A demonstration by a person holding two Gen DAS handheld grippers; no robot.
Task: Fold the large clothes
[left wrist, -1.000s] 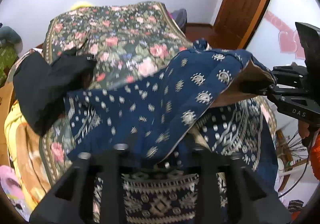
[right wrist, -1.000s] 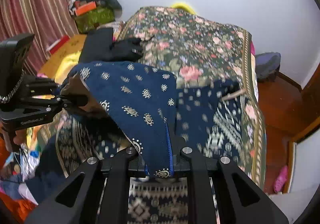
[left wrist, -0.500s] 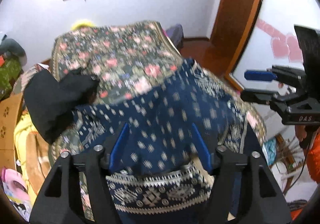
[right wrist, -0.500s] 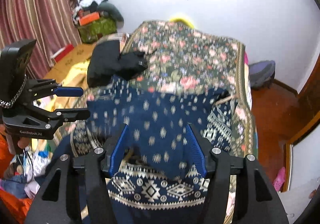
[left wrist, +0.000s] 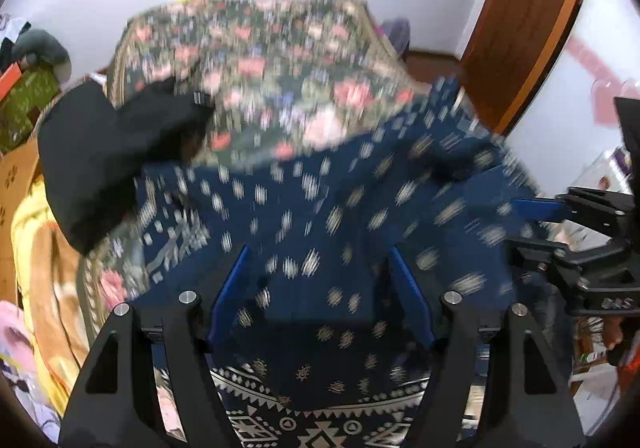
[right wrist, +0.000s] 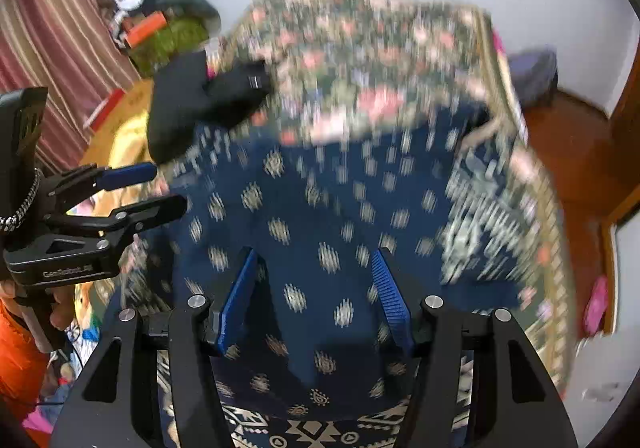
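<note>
Tools: left tool (left wrist: 320,288), right tool (right wrist: 316,288) now spread; cloth (right wrist: 312,207) released.

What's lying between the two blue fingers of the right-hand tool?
Only the navy patterned cloth, spread flat below the open right gripper; its fingers hold nothing. The right wrist view shows this.

Left gripper (left wrist: 320,288): we hold it with jaws spread wide, blue pads facing each other, nothing between them. In the right wrist view it shows side-on at the left edge, fingers (right wrist: 132,173) apart, our hand (right wrist: 56,304) on its handle.

Right gripper (right wrist: 316,288): jaws likewise parted, nothing gripped. In the left wrist view it juts in from the right edge.
</note>
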